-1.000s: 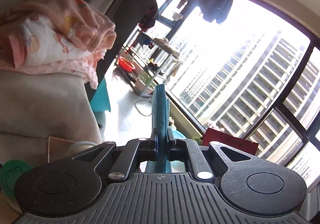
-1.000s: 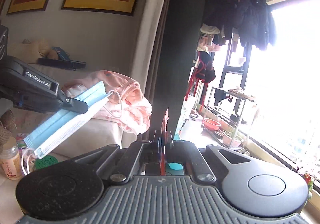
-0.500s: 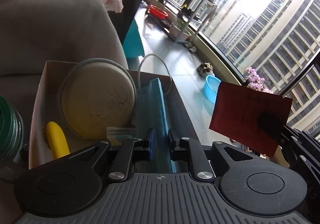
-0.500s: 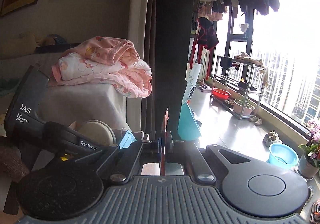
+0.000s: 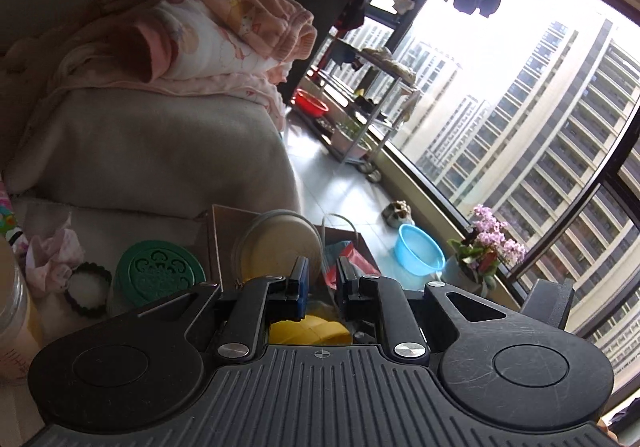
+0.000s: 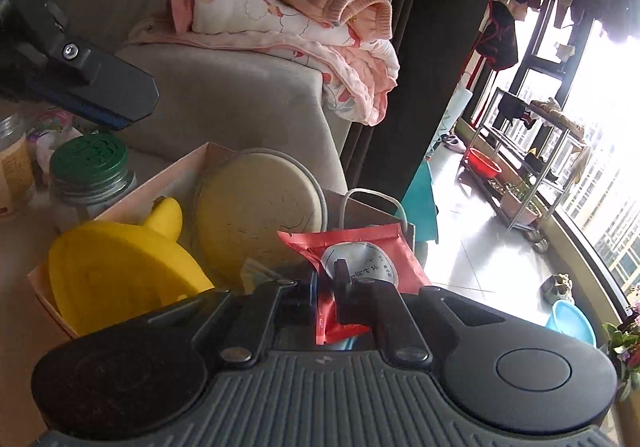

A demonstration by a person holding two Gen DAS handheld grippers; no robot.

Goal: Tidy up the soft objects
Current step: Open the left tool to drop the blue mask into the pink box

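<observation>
The mask (image 6: 362, 203) already lies in the box (image 6: 192, 163) at frame centre, the left claw (image 5: 319, 281) gapes empty, and the right claw (image 6: 326, 279) pinches the red packet (image 6: 356, 255) over it, unreleased.

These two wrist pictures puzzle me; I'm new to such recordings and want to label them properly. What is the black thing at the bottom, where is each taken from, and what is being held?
No robot arm here: a person holds a two-finger gripper in each hand, and a fisheye camera on each looks forward along its fingers. The black ribbed shape at the bottom is the gripper's own body.

In the left wrist view, the left gripper is open and holds nothing.

In the right wrist view, the right gripper has a flat red foil packet between its fingers, over an open pale cardboard box. In the box lie a yellow plastic funnel and a round beige pad. Beside it stands a green-lidded glass jar. Behind, pink folded baby clothes rest on a grey sofa arm.
</observation>
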